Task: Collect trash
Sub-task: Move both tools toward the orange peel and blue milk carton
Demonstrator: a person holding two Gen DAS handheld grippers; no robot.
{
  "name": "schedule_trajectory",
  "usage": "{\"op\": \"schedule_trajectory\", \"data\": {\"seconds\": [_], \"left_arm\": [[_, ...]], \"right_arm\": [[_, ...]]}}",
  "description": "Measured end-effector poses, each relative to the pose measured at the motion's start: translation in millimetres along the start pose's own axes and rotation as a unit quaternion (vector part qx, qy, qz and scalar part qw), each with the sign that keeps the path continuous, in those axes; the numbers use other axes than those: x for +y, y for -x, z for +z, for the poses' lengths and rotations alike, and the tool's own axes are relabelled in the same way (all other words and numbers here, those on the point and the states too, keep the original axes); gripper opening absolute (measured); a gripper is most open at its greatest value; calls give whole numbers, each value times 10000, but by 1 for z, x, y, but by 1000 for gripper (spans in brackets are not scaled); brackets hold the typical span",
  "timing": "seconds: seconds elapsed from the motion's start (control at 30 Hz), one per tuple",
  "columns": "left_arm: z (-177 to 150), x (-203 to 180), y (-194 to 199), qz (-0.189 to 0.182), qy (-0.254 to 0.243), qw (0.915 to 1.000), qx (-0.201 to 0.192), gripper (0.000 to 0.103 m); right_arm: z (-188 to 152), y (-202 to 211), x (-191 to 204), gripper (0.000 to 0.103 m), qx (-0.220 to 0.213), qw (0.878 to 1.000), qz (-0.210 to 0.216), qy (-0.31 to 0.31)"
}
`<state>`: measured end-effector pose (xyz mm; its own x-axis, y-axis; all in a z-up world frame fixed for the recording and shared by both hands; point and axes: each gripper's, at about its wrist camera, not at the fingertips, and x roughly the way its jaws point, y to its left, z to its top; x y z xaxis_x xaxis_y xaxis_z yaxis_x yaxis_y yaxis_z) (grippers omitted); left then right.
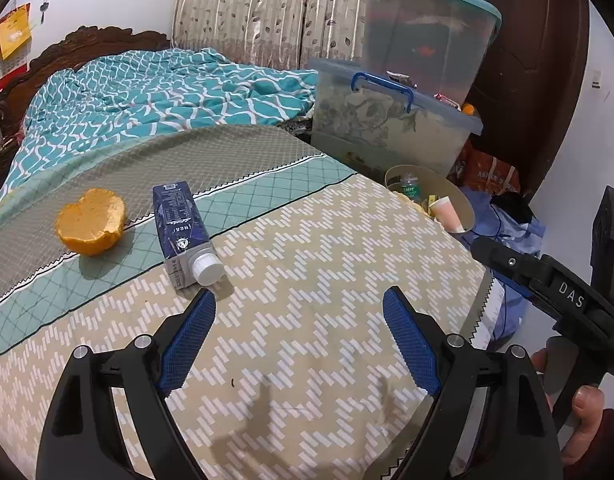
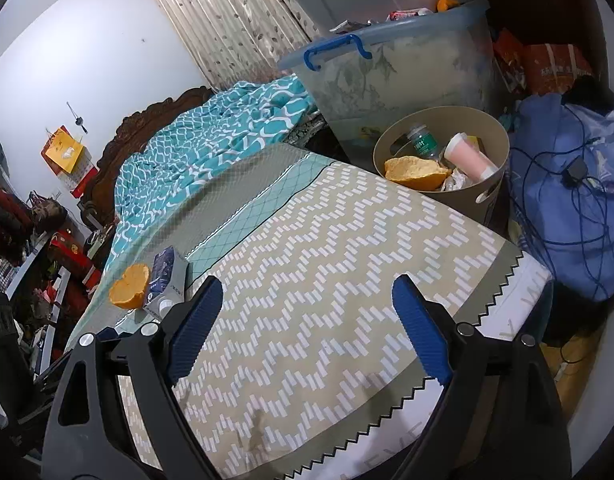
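Nearest, the left tongs and right tongs both hovered wide open and empty over the bed. Just beyond the left tongs lay a blue carton on its side, cap toward the camera, with an orange peel beside it. Farther off, past the bed's edge, stood the trash bin, already holding a peel, bottle and cup. The carton's slick faces could slip from a shallow pinch, and the soft bedding might give underneath.

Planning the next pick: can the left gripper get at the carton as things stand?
Probably yes. The left gripper is open and empty, and the carton lies on the bed just ahead of its left finger, cap toward it. Nothing lies between them; the orange peel sits apart on the carton's far side.
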<state>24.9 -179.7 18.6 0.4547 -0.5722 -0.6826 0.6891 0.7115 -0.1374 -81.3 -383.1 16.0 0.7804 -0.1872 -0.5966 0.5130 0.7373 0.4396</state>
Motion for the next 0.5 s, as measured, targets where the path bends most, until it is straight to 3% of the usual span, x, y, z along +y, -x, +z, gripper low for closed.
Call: {"op": "schedule_trajectory", "data": {"seconds": [0.2, 0.5], "left_arm": [[-1, 4, 1, -185, 96, 9998, 44, 82], [-3, 12, -2, -180, 196, 9996, 89, 82]], "right_arm": [[-1, 0, 3, 87, -4, 10000, -22, 14], [-5, -7, 10, 87, 159, 9998, -24, 73]]}}
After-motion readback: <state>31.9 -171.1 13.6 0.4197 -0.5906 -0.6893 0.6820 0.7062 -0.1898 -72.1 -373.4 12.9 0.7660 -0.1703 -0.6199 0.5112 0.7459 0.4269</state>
